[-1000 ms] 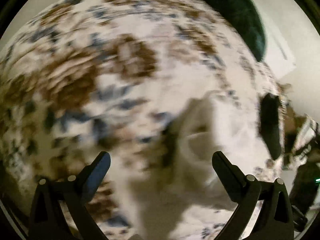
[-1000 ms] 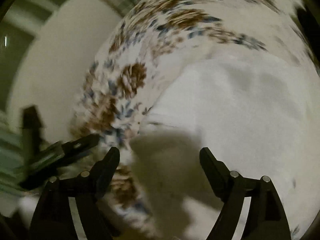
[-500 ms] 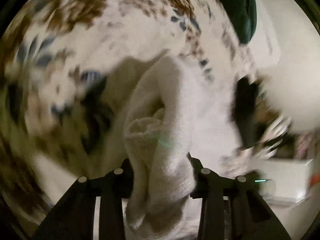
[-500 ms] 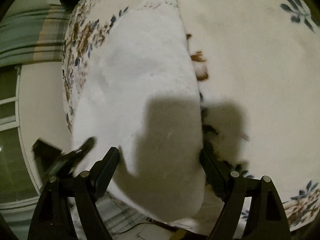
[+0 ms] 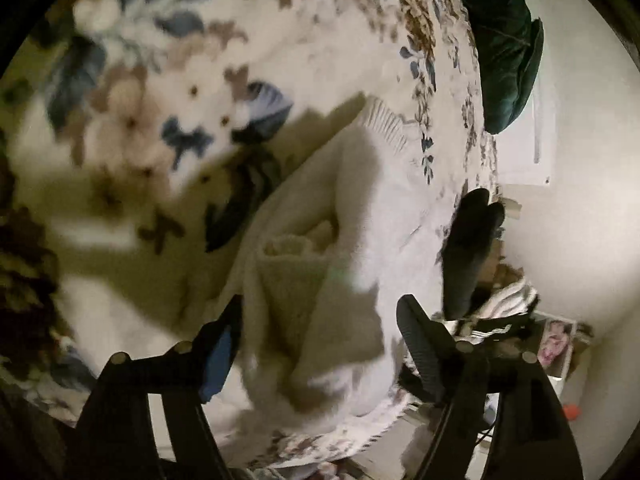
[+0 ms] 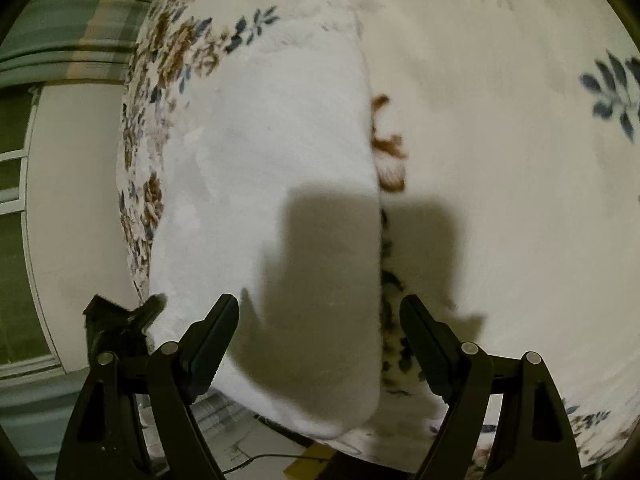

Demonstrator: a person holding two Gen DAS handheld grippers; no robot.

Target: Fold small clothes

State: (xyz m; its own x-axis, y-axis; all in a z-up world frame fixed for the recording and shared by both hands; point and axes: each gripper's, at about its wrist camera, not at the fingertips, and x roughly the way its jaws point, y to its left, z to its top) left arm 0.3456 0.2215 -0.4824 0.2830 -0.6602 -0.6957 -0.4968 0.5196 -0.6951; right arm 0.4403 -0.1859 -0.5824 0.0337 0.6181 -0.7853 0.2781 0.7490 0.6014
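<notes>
Left wrist view shows the left tool (image 5: 320,336) with its jaws apart around a bunched end of the white garment (image 5: 360,240), whose ribbed hem (image 5: 384,124) lies on the floral bedspread (image 5: 160,80); whether the pads touch the cloth is unclear. Only this view shows the dark green cushion (image 5: 506,48). Right wrist view shows the right tool (image 6: 320,340) open above the garment's smooth folded side, near the bedspread's edge, gripping nothing

white garment (image 6: 272,208) under right gripper (image 6: 320,344), bare bedspread (image 6: 500,140) beside
</notes>
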